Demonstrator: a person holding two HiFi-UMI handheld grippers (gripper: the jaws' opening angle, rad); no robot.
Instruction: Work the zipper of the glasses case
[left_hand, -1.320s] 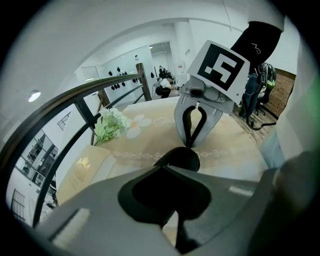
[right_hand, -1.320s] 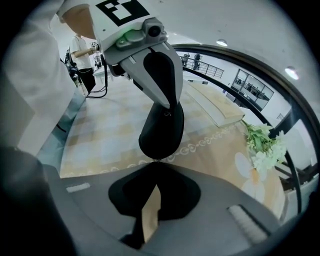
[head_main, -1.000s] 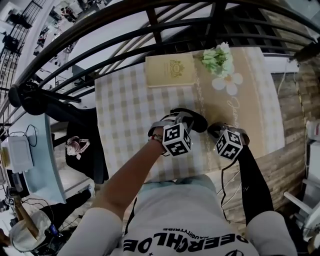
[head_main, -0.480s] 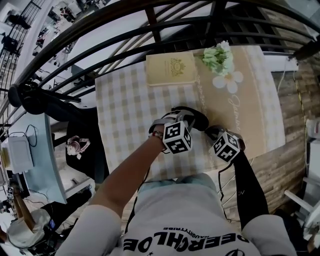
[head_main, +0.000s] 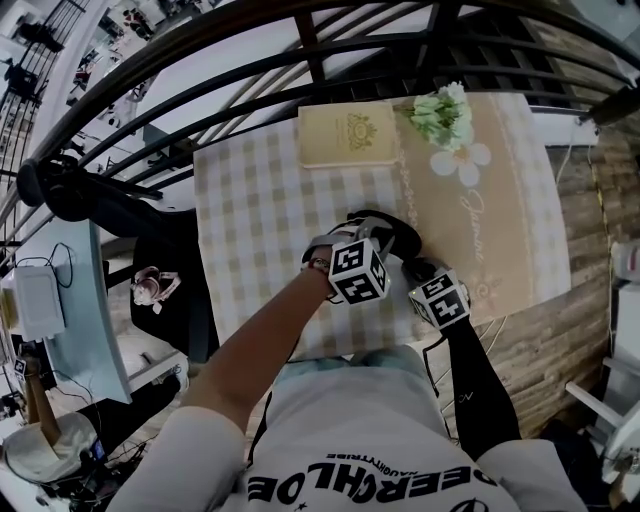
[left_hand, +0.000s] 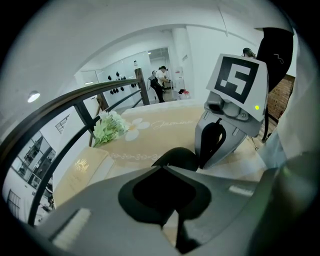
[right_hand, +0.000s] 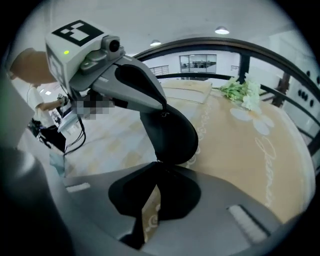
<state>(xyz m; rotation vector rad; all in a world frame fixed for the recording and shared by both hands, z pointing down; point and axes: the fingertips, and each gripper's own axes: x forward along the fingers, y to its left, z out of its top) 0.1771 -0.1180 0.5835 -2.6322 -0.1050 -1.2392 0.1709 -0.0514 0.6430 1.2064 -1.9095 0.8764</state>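
The black glasses case (head_main: 388, 233) lies on the checked tablecloth near the table's front edge. My left gripper (head_main: 366, 240) is shut on the case's near left side; in the left gripper view its jaws meet at the case (left_hand: 180, 159). My right gripper (head_main: 413, 266) sits at the case's near right end. In the right gripper view the right gripper (right_hand: 157, 164) has its jaws closed together at the lower edge of the case (right_hand: 172, 135), where the zipper runs; the pull itself is hidden between them. The left gripper (right_hand: 150, 107) presses on the case from above left.
A cream book (head_main: 347, 135) lies at the table's far side, with a bunch of pale flowers (head_main: 440, 115) to its right on a beige runner (head_main: 500, 200). A black railing (head_main: 300, 60) curves beyond the table. Wooden floor shows on the right.
My right gripper has slid left and toward me along the case's near edge, closing in on the left gripper. The left gripper has held its place on the case.
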